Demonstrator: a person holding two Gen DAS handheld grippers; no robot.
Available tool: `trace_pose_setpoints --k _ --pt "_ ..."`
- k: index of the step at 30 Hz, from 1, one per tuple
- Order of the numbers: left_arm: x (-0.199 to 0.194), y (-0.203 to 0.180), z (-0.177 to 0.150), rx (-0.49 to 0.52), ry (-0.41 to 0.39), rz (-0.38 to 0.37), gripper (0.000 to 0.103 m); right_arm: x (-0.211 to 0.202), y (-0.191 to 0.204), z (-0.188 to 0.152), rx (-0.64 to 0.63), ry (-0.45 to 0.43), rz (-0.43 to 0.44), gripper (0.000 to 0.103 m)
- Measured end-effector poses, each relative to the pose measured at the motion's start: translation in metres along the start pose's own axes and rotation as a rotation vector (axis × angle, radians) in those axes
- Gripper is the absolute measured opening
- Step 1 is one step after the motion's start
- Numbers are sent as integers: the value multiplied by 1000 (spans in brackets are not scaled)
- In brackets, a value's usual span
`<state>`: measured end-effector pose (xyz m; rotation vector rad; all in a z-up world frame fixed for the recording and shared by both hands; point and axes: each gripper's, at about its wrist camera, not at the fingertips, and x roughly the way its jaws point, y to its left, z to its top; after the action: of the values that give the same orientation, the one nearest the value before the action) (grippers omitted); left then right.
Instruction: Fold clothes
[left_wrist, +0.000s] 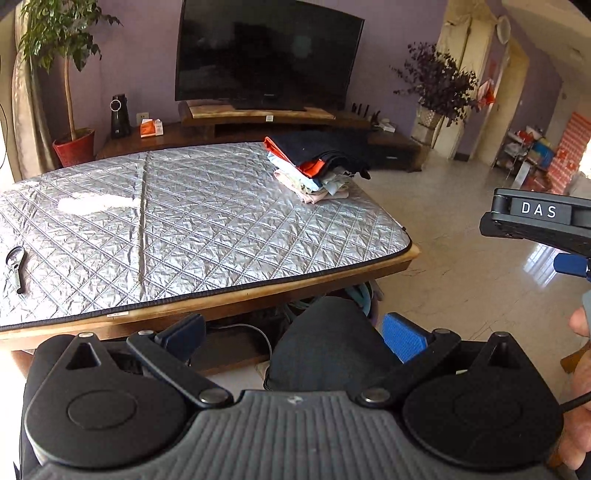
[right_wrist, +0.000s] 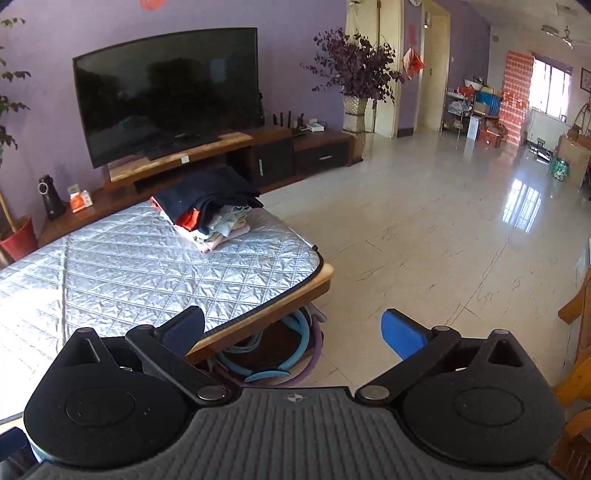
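A stack of folded clothes (left_wrist: 317, 162), dark navy on top with orange and pale pieces below, sits at the far right corner of the table, which is covered by a silver quilted mat (left_wrist: 177, 221). The stack also shows in the right wrist view (right_wrist: 210, 210). My left gripper (left_wrist: 295, 332) is open and empty, held in front of the table's near edge above a dark knee. My right gripper (right_wrist: 293, 332) is open and empty, off the table's right front corner; its body shows at the right edge of the left wrist view (left_wrist: 539, 225).
A small dark tool (left_wrist: 16, 266) lies on the mat's left edge. A TV (left_wrist: 266, 55) on a wooden cabinet (left_wrist: 258, 125) stands behind the table. Rings and cables lie under the table (right_wrist: 266, 354). Tiled floor (right_wrist: 443, 240) extends right; a wooden chair (right_wrist: 576, 350) is at the right edge.
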<state>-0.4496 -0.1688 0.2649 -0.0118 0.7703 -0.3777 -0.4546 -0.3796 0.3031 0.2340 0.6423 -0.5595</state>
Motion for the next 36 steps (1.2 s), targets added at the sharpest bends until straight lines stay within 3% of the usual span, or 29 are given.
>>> trace_pose_setpoints --k 6,11,20,28,36 --pt "-27 5 -8 -19 -62 -11 102 -22 -1 -16 16 -44 -22 103" --pt "-38 8 -8 -37 -85 -13 102 -53 10 -42 -53 -237 -50 103" --pt "-45 -1 -2 -9 -111 1 102 -41 22 -51 -90 -74 -13 103" --pt "-50 -2 -1 -2 -130 23 102 -37 28 -67 -121 -23 1 103" --pt "-48 1 0 -6 -128 27 102 -43 29 -67 -134 -55 -9 103"
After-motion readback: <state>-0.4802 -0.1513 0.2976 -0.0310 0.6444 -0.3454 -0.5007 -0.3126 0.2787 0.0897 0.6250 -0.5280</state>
